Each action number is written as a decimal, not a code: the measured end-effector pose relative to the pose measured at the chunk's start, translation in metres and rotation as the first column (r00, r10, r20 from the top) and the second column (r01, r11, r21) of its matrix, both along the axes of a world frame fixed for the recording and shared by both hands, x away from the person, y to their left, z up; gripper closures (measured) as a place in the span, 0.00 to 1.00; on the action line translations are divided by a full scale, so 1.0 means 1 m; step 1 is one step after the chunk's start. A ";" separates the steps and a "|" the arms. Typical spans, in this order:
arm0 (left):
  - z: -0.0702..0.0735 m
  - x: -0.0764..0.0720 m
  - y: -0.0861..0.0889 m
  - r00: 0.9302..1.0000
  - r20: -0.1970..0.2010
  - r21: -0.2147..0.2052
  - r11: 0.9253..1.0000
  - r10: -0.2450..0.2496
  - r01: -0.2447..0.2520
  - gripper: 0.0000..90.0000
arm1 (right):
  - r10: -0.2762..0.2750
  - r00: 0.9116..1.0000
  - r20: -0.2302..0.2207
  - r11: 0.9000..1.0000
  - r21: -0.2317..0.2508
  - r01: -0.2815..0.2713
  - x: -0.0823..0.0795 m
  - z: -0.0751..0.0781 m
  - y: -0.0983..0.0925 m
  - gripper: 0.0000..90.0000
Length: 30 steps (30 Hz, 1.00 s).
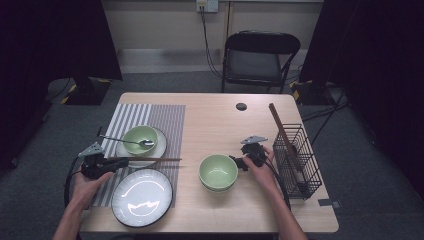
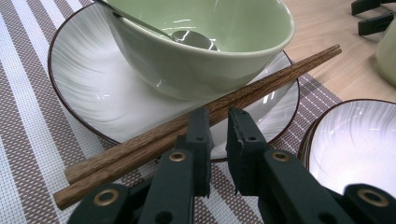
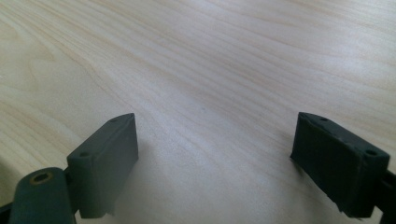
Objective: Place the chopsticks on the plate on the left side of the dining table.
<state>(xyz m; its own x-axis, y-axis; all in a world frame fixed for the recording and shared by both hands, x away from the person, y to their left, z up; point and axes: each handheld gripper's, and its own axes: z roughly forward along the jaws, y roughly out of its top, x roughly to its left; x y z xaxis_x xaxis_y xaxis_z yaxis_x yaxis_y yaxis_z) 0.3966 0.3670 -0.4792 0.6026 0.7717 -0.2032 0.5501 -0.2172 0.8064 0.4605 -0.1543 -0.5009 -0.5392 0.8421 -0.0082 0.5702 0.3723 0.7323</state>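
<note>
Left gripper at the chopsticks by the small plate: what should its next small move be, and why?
Probably open a little more and draw the left gripper back. The chopsticks already lie across the small plate rim and striped placemat, and a narrow gap shows between the jaws with nothing in it, so they look released.

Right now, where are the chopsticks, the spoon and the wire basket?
chopsticks (image 2: 261, 84), left gripper view, middle of the pair.
spoon (image 2: 191, 39), left gripper view, its scoop.
wire basket (image 1: 300, 162), high view, side wall.
</note>
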 end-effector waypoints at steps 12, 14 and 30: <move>0.001 0.000 -0.004 1.000 0.007 0.005 1.000 -0.004 0.003 0.85 | 0.001 1.000 0.000 1.000 -0.001 -0.001 0.000 0.000 0.000 0.15; 0.002 0.000 -0.004 1.000 0.013 0.007 1.000 -0.012 0.012 0.85 | 0.000 1.000 0.000 1.000 0.000 0.000 0.000 0.000 0.000 0.15; 0.018 -0.007 0.012 0.998 0.048 -0.053 0.998 0.047 -0.044 0.71 | 0.001 1.000 0.000 1.000 -0.001 -0.001 0.000 0.000 0.000 0.15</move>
